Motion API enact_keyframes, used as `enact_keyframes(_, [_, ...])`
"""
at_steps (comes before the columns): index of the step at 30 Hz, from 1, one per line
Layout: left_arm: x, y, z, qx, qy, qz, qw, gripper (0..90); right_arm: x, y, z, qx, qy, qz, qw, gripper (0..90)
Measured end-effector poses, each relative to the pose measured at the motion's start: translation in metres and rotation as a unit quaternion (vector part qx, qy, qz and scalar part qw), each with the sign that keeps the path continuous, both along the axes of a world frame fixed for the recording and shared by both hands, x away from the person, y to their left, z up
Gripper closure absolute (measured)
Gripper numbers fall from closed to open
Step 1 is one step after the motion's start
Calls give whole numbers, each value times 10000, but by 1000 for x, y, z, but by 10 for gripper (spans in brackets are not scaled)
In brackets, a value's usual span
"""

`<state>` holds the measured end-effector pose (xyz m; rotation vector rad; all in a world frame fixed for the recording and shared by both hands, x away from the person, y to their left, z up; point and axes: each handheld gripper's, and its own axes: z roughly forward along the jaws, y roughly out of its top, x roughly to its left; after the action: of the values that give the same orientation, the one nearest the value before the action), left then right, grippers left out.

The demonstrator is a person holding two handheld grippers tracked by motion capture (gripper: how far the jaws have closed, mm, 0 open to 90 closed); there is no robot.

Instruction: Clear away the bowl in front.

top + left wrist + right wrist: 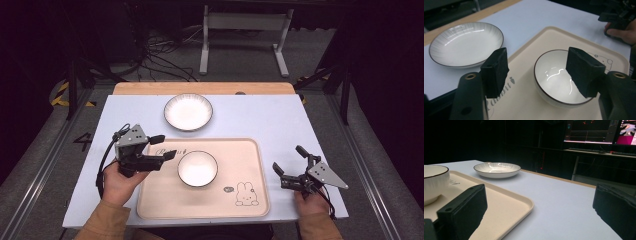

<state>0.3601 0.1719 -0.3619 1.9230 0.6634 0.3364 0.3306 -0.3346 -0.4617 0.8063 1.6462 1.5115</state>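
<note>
My left gripper (162,147): jaws spread wide, holding nothing, at frame left of centre in high view, over left edge of tray (250,150). White bowl (198,168) just right of its jaw tips, not touching; in left gripper view bowl (554,77) lies lower right, partly behind right jaw. My right gripper (290,160): jaws wide apart, empty, lower right, off tray, well apart from bowl. Ribbed plate (188,111) on table (265,115), above tray.
</note>
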Motion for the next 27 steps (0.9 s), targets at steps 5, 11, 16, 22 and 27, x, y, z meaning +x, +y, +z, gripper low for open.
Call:
enact_keyframes(5, [-3,12,-9,-361,-202,51,9991,194,0,0,0,17,13,-1,10000,1])
enact_keyframes(11, [-6,29,-26,-1013,-422,156,9938,98,0,0,0,16,14,-1,10000,1])
enact_keyframes(16, [-8,39,-36,-1197,-403,91,9919,56,0,0,0,13,15,23,10000,1])
enact_keyframes(22, [-14,47,-48,-1138,-532,219,9918,21,0,0,0,17,5,11,10000,1])
enact_keyframes(27, [-18,55,-60,-1327,-495,403,9891,7,0,0,0,18,8,5,10000,1])
